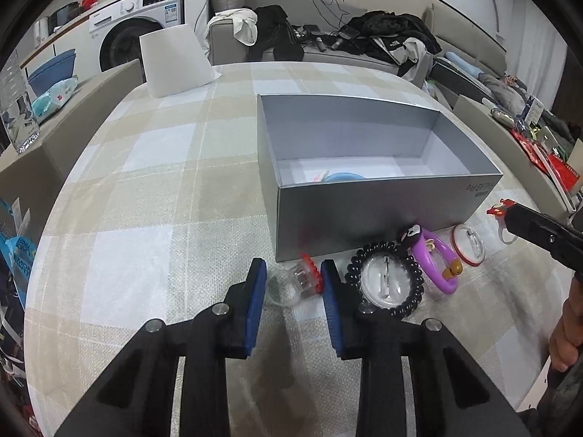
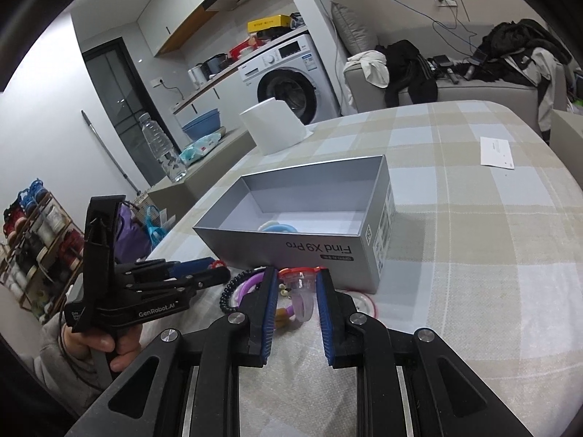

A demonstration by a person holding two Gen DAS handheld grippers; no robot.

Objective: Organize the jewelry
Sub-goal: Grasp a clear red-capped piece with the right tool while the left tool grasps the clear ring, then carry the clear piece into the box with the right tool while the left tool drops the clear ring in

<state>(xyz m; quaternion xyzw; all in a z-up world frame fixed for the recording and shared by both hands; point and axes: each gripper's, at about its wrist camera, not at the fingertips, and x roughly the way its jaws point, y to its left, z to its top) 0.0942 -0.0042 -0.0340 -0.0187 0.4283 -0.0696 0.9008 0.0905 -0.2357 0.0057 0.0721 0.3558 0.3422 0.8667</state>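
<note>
A grey open box [image 1: 382,215] sits on the checked tablecloth; a light blue ring piece [image 1: 342,176] lies inside it. My left gripper [image 1: 293,280] is open around a clear ring with a red flower top [image 1: 302,278] lying on the cloth in front of the box. Beside it lie a black coil band [image 1: 386,284] around a round clear badge, a purple bracelet [image 1: 437,262] and a red-rimmed badge [image 1: 468,249]. My right gripper [image 2: 293,291] is open around another clear ring with a red top [image 2: 300,287], which seems to touch the fingers lightly; the box [image 2: 309,225] is just behind.
A white paper cylinder [image 1: 175,60] stands at the table's far left. A white card [image 2: 497,153] lies on the cloth at the far right. A water bottle [image 2: 164,153] stands on a side ledge. A sofa with clothes lies beyond the table.
</note>
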